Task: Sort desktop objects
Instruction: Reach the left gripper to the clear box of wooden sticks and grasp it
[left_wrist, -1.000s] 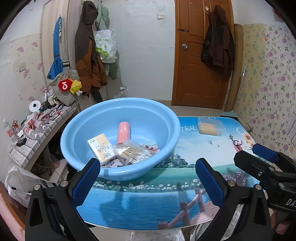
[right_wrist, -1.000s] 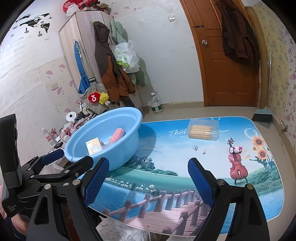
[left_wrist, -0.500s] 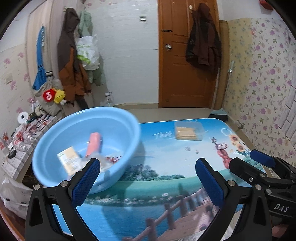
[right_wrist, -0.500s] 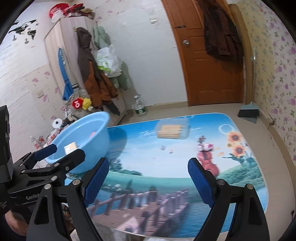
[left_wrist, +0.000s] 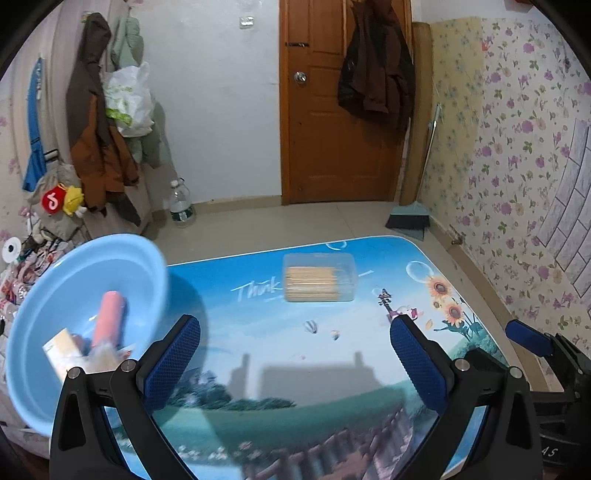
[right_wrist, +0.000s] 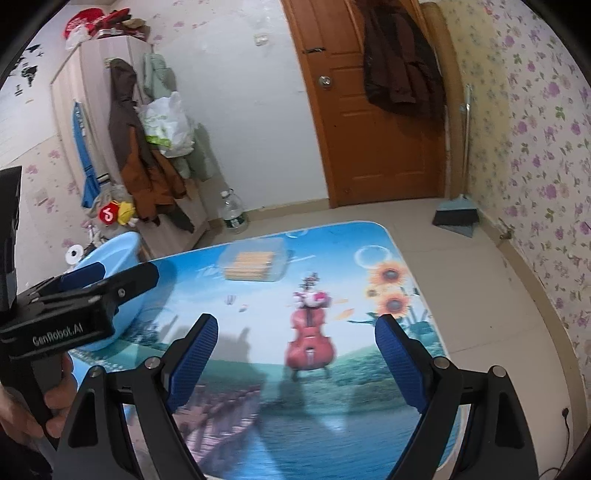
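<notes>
Your blue basin (left_wrist: 74, 295) sits at the left edge of the surface (left_wrist: 295, 354), and it holds a pink cylinder (left_wrist: 107, 321) lying along its inner wall, a pale carton (left_wrist: 61, 352) beside that, and some small packets at the bottom that are too blurred to name. The other container is a clear plastic box (left_wrist: 319, 277) packed with thin wooden sticks; it lies flat near the far edge of the surface, next to the printed word "Think".

Your left claw (left_wrist: 295, 354) is released, its 2 blue pads spread wide with nothing between them. It hangs over the near half of the surface; the clear plastic box lies ahead of it, well apart, roughly on its centre line, and the blue basin is off to its left.

Your right claw (right_wrist: 295, 350) is also released and empty. From it, the clear plastic box (right_wrist: 255, 264) lies ahead and slightly left, well apart, beyond the printed cello. The blue basin (right_wrist: 110, 258) shows far left, partly behind the left claw's body.
</notes>
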